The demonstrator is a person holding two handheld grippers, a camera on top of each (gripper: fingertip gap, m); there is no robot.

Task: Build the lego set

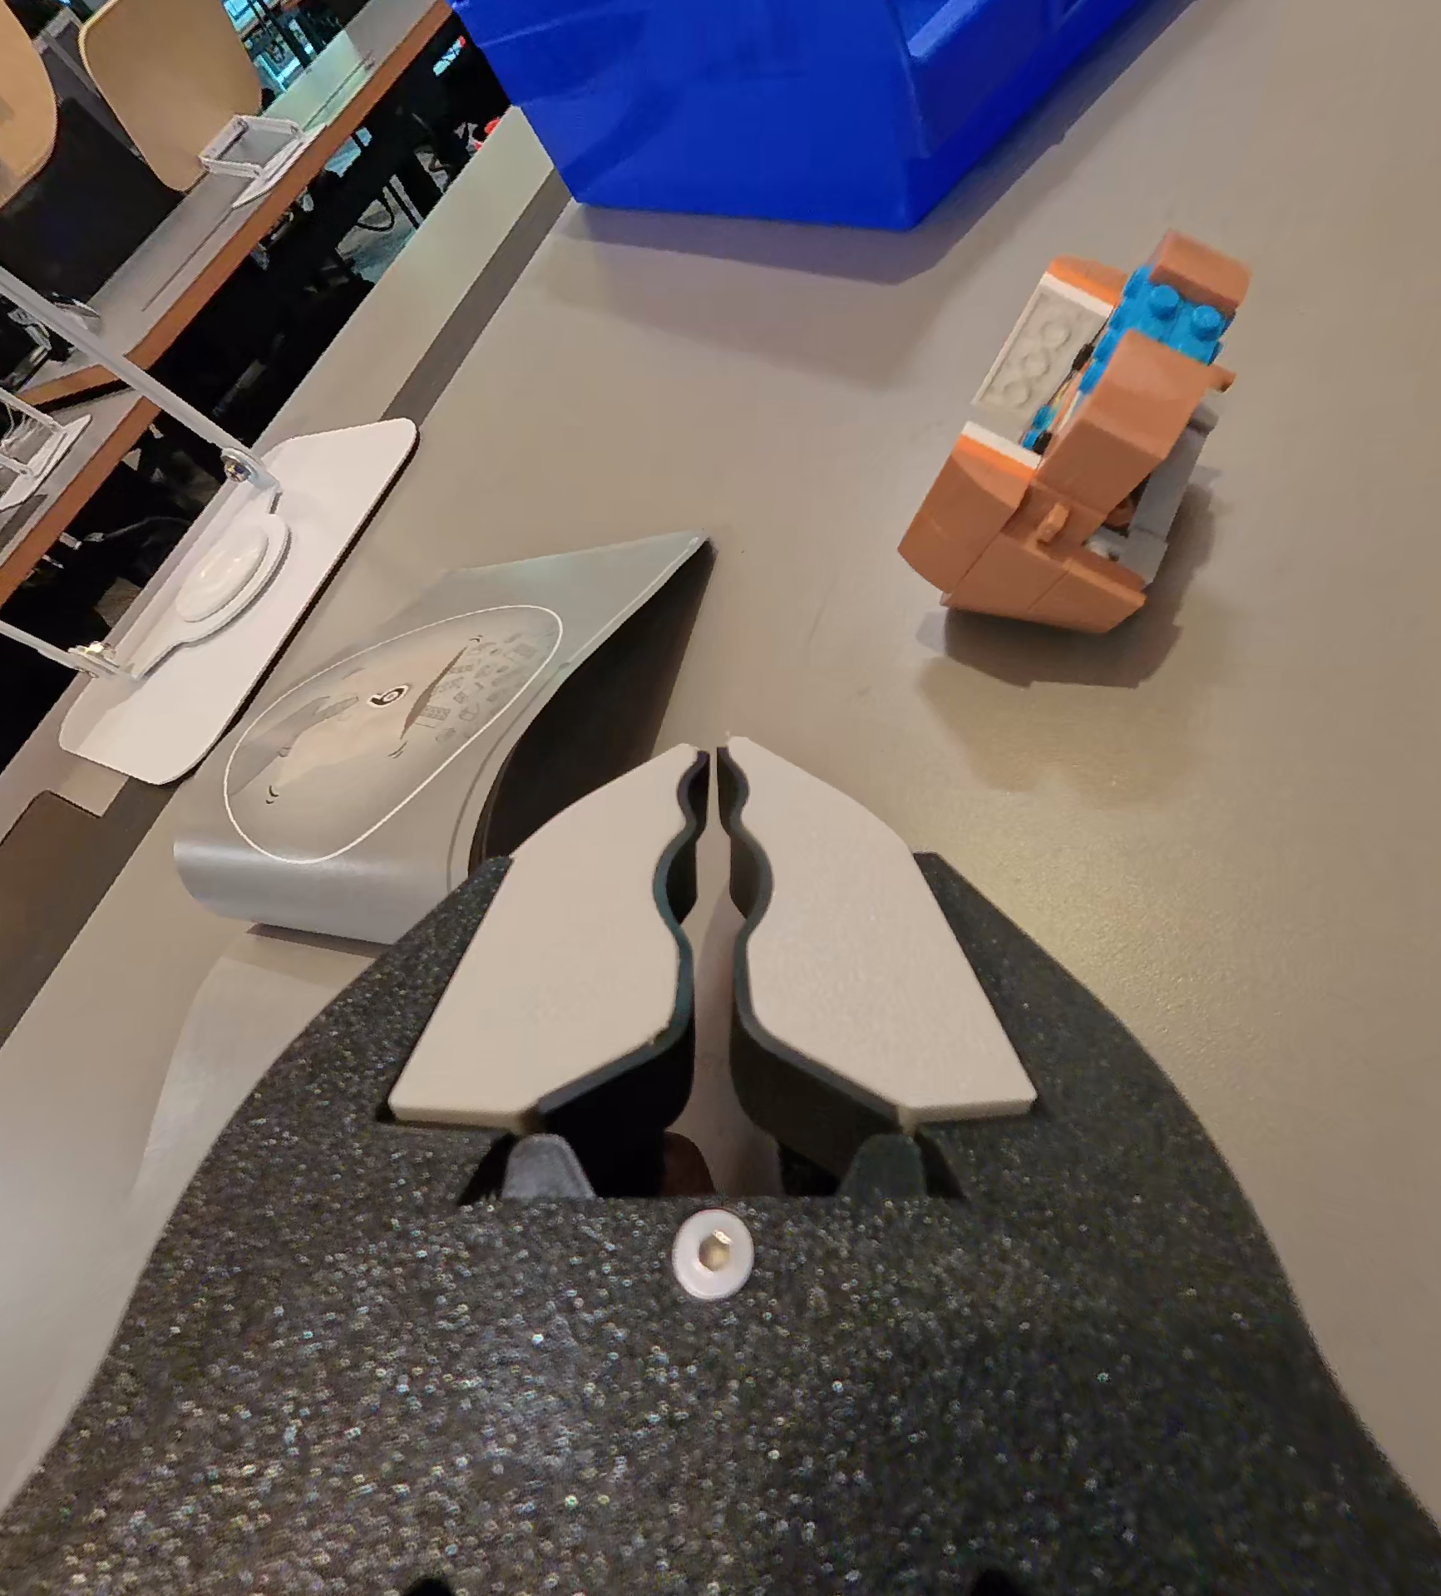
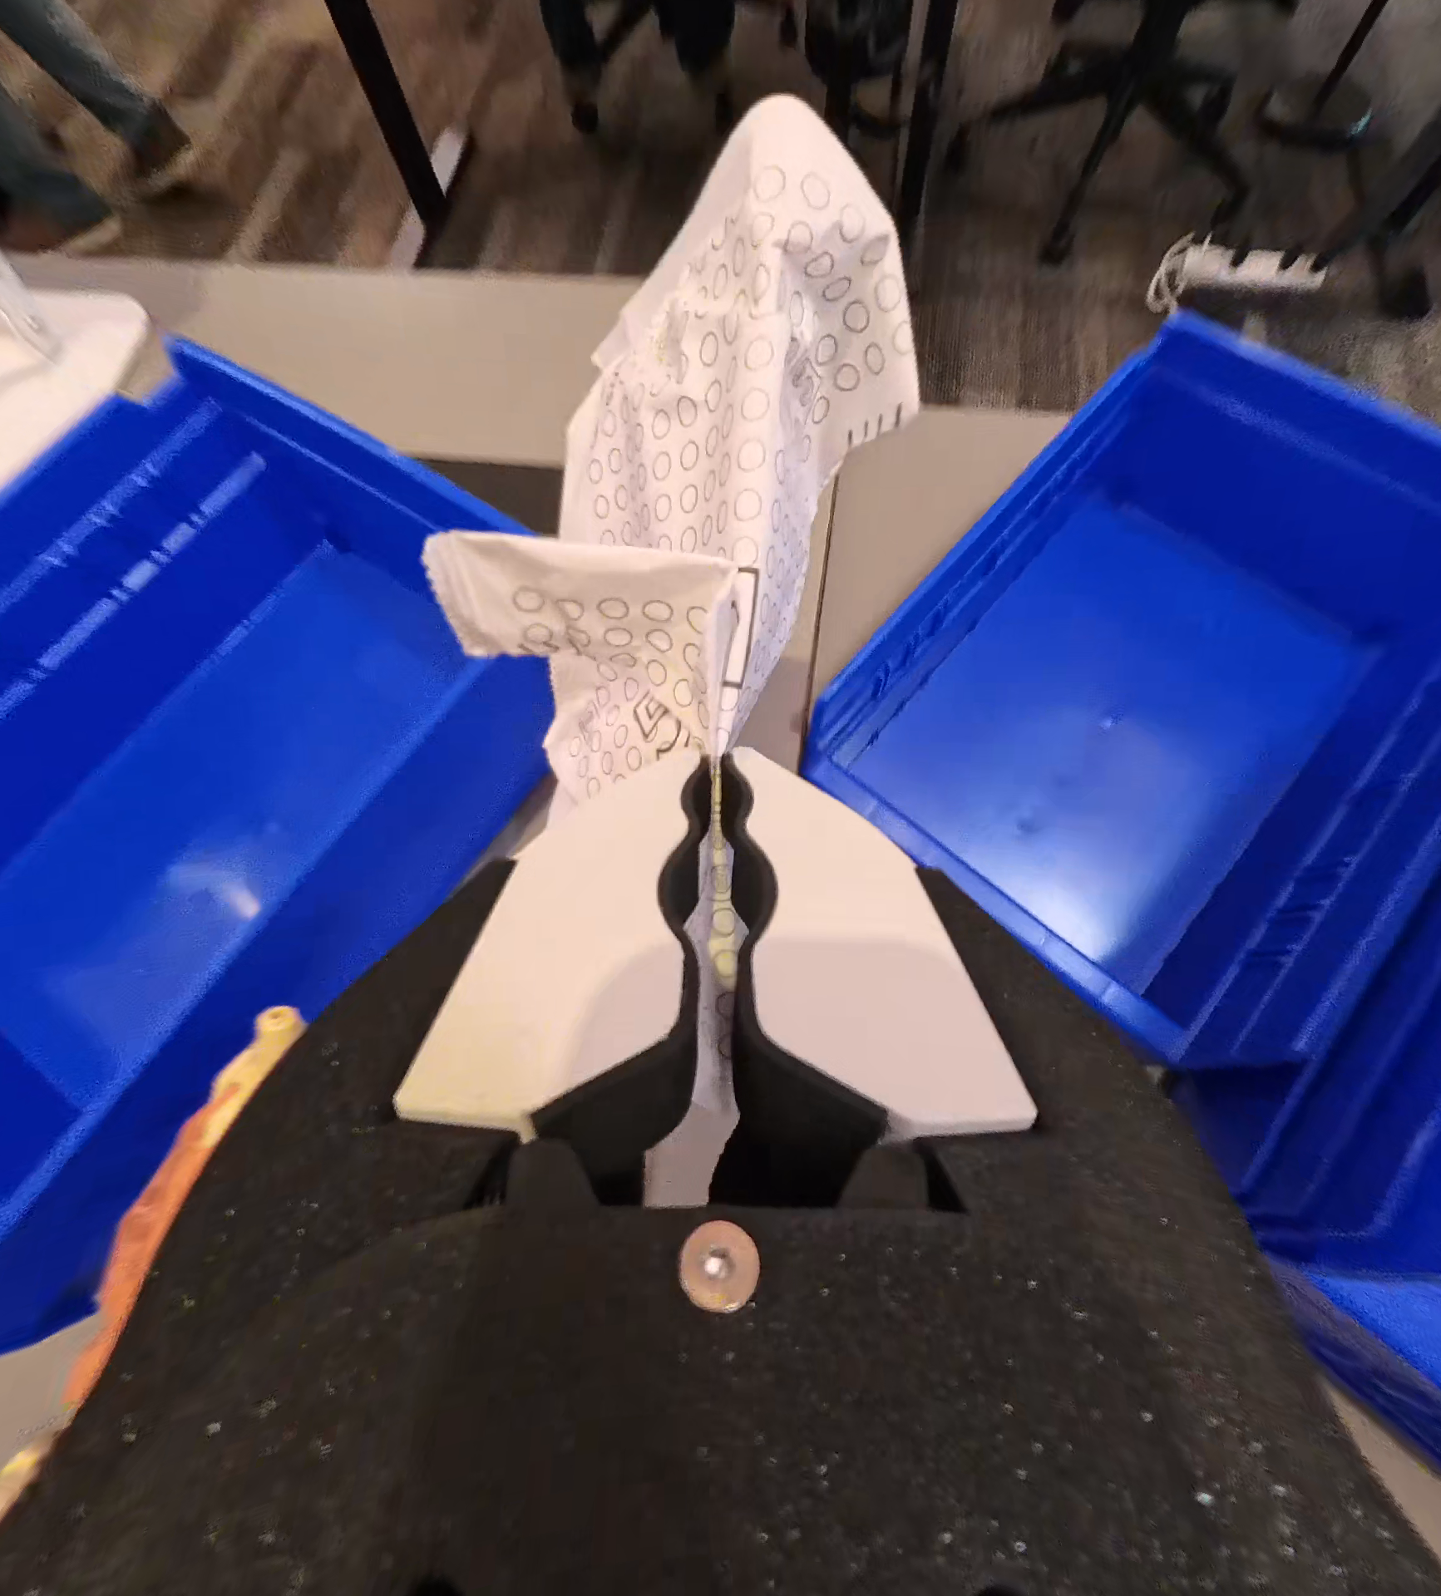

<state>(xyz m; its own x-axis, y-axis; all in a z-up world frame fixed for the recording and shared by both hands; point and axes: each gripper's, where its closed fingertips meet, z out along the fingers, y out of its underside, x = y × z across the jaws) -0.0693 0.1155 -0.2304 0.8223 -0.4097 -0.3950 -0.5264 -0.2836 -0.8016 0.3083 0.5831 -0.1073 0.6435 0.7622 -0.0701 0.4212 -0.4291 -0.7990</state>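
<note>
Between the blue bins (image 2: 1131, 691), the right gripper (image 2: 717, 760) pinches a light, floppy paper bag (image 2: 742, 414) by its edge; left gripper (image 1: 715, 751) clenched empty; the brick model (image 1: 1079, 449) looks rigid but fragile.

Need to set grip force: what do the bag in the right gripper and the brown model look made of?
Bag: thin white paper, matte, judging by its crumples, sharp folds and serrated edge. Lego model: hard moulded plastic, smooth with slight sheen, studs visible on its blue and white parts.
</note>
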